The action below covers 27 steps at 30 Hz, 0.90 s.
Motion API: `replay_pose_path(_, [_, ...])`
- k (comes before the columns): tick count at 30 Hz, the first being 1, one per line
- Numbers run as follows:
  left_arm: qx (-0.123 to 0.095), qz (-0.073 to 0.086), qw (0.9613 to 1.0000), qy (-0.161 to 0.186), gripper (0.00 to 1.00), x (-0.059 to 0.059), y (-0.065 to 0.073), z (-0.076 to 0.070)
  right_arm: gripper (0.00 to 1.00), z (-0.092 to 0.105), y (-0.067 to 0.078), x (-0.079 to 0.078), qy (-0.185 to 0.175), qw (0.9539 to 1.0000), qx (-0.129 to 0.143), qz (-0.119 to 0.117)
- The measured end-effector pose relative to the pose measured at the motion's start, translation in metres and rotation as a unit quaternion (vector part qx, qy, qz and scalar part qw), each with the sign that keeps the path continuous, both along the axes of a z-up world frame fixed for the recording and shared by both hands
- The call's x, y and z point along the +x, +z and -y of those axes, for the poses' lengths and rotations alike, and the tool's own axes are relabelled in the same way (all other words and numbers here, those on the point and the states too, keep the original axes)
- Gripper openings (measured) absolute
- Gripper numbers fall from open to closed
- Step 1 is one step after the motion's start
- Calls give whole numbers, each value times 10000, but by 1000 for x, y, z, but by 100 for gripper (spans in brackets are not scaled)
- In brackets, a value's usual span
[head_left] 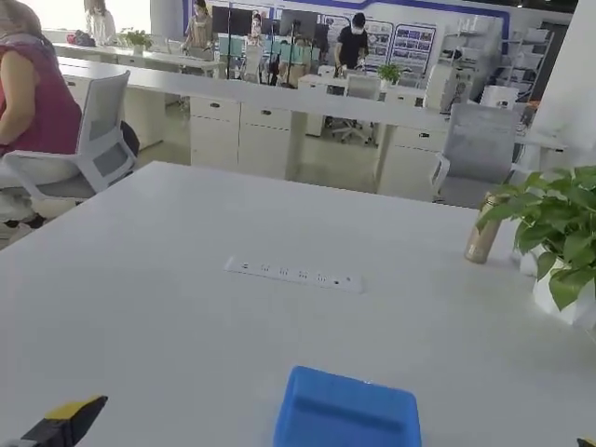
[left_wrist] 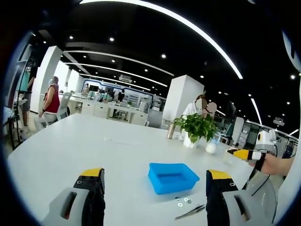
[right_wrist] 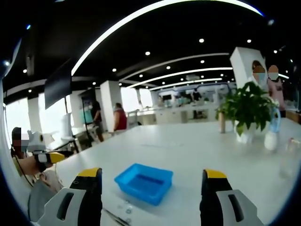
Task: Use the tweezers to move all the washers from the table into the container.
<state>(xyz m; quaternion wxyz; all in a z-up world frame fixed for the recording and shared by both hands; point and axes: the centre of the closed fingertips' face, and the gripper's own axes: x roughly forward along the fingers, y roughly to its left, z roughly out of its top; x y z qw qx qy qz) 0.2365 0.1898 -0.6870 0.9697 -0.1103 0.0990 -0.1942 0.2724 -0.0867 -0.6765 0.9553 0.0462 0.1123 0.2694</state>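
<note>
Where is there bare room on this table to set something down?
Bare: the wide tabletop between the blue container and the power strip, and the stretch left of it in the head view. Crowded: the container's near side, where the washers and tweezers lie, and the far right corner with the plant and bottle.

It was an open-plan office: long rows of white desks (head_left: 251, 102) with swivel chairs (head_left: 98, 140), display posters (head_left: 413, 42) on the far wall, and a person (head_left: 33, 93) seated at work. The big white table (head_left: 186, 317) carried a power strip (head_left: 294, 274) and a potted plant (head_left: 559, 223), under a dark ceiling with recessed spotlights (left_wrist: 162, 55).
</note>
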Motion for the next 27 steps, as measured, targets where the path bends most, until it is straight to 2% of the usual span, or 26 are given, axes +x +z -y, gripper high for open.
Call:
replay_pose_path(5, [-8, 24, 10000, -66, 91, 2, 2, 4, 85, -4, -1, 0, 36, 10000, 15, -24])
replay_pose_path(14, [-6, -52, 9999, -157, 91, 3, -3, 6, 85, -2, -3, -1, 23, 10000, -10, -58])
replay_pose_path(21, [-23, -39, 9998, -196, 91, 4, -2, 8, 85, -1, -4, 0, 7, 10000, -16, -67])
replay_pose_path(27, [-52, -48, 9999, -152, 90, 3, -5, 6, 85, -1, -2, 1, 26, 10000, -8, -43])
